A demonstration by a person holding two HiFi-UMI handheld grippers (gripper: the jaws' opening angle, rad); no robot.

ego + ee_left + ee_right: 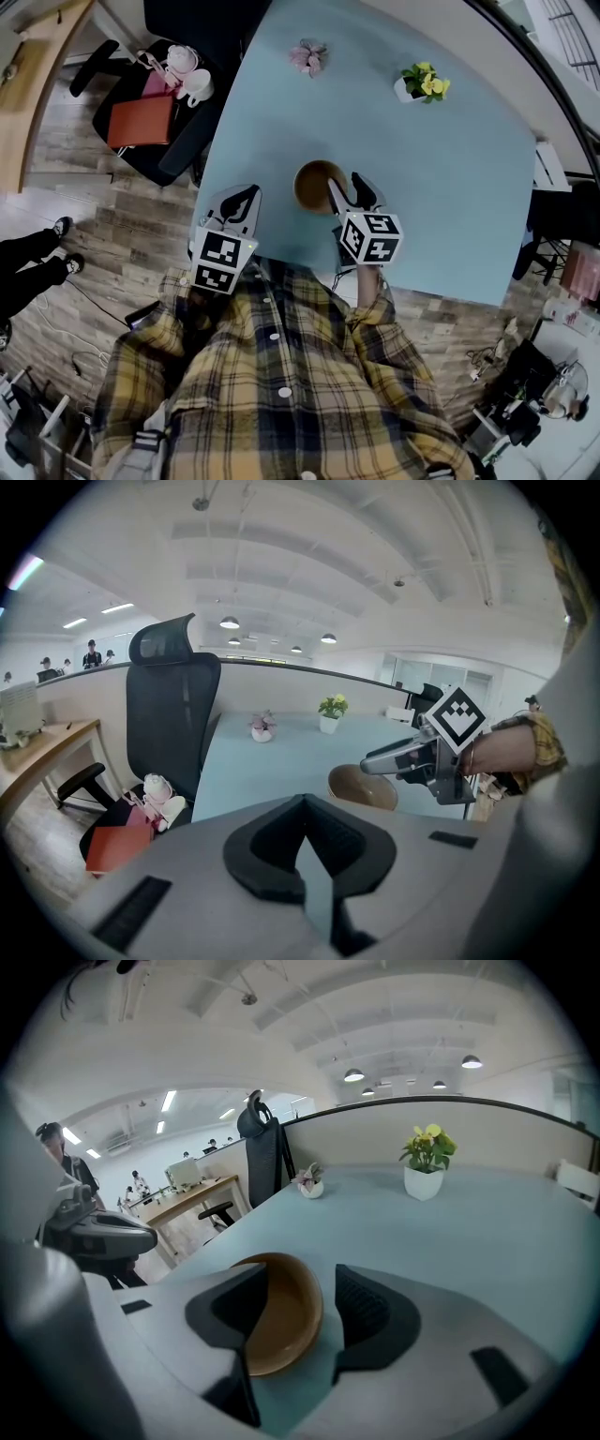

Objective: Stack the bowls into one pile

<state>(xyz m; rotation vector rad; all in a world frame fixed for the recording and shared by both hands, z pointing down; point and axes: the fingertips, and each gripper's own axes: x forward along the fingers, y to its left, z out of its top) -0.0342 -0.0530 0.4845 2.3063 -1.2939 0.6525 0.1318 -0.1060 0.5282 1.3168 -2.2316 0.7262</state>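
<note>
Pale blue bench (450, 187) carries a brown bowl (314, 183); my right claw (349, 190) gapes astride its rim, left claw (239, 199) closed on nothing. Withdrawing crooked could snag it.

A plant pot (424, 84), perhaps pink blossoms (308, 57)

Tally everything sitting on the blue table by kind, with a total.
Brown bowl: 1
Potted plants: 2, the pink flower pot and the yellow flower pot
Total: 3
</note>
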